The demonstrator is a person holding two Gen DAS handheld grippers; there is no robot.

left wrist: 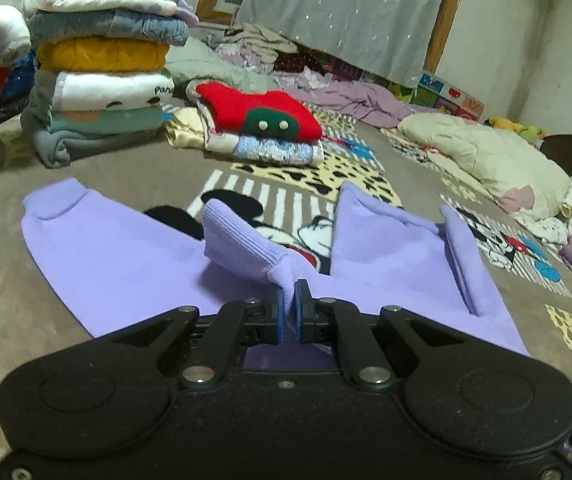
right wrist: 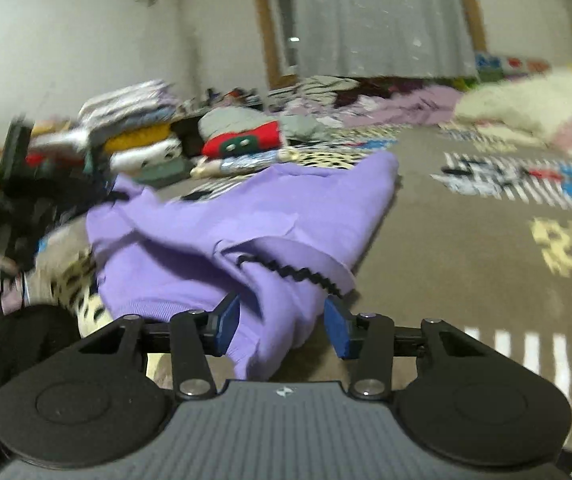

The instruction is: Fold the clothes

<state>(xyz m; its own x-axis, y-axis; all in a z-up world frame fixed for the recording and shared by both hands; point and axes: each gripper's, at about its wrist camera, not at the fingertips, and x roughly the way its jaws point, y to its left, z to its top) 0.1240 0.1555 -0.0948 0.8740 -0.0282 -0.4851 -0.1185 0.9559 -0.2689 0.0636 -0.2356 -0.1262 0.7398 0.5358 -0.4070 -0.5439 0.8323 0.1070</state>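
- A soft lilac knit sweatshirt (left wrist: 134, 256) lies spread on a brown plush cartoon-print blanket (left wrist: 14, 312), its ribbed cuffs and hem standing up in folds.
- The left gripper (left wrist: 289, 300), black with blue pads, is pressed together on a small pinch of the lilac fabric beside a ribbed cuff, the cloth rising in a peak between the pads.
- In the blurred right wrist view, the right gripper (right wrist: 282, 320) stands spread, its blue pads set apart on either side of a hanging bunch of the same sweatshirt (right wrist: 246, 216); whether either pad touches the cloth cannot be told.
- A black zigzag trim (right wrist: 289, 270) runs along a curved edge of the garment just above the right gripper.
- Behind the sweatshirt, a tall stack of folded clothes (left wrist: 106, 60) rises in layers: quilted white on top, blue denim, mustard knit, white printed cotton, teal, grey fleece at the base.
- Next to it sits a lower pile topped by a folded red knit jumper with a green patch and two white buttons (left wrist: 262, 112).
- A crumpled cream quilted coat (left wrist: 481, 152) lies well apart at the right, near loose mauve bedding (left wrist: 349, 96).
- A grey spotted curtain (left wrist: 349, 12) hangs in a wooden frame behind.
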